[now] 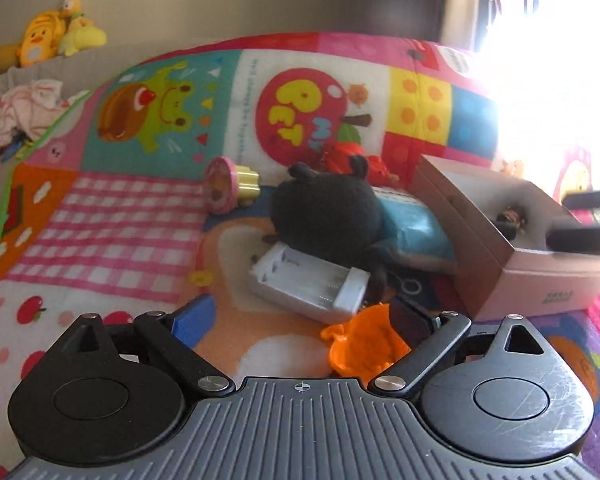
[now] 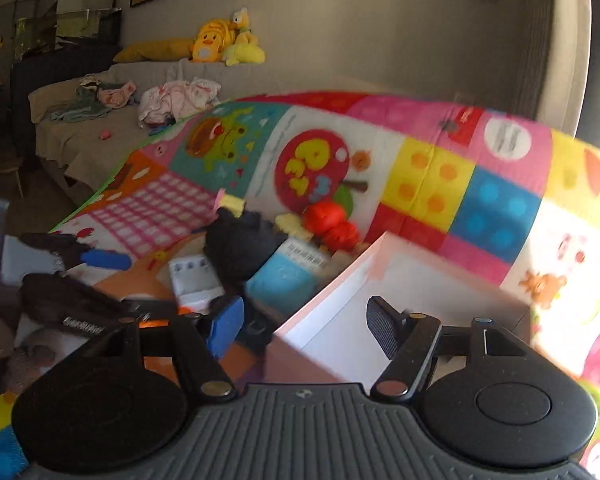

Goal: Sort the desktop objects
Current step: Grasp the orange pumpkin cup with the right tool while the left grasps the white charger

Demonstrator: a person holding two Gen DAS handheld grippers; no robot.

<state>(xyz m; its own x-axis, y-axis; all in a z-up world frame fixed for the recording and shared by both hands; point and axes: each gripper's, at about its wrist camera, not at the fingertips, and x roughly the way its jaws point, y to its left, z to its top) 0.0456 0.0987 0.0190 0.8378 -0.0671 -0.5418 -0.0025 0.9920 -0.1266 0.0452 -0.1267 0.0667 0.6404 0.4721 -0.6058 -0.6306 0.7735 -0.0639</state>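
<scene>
My left gripper (image 1: 300, 320) is open and low over the colourful play mat (image 1: 112, 216). An orange plastic toy (image 1: 364, 340) lies between its fingers, by the right one. Just beyond are a white battery holder (image 1: 308, 280), a black plush toy (image 1: 324, 212), a blue packet (image 1: 412, 228), a red toy (image 1: 348, 156) and a pink and yellow stamp (image 1: 228, 184). An open pink box (image 1: 512, 240) stands at the right with a small figure (image 1: 512, 216) inside. My right gripper (image 2: 304, 328) is open and empty, astride the near corner of the box (image 2: 340, 308).
A grey sofa (image 2: 100, 136) with crumpled clothes (image 2: 176, 96) and yellow plush toys (image 2: 224, 40) stands behind the mat. My left gripper shows in the right wrist view (image 2: 84, 256). Bright window glare fills the right of the left wrist view.
</scene>
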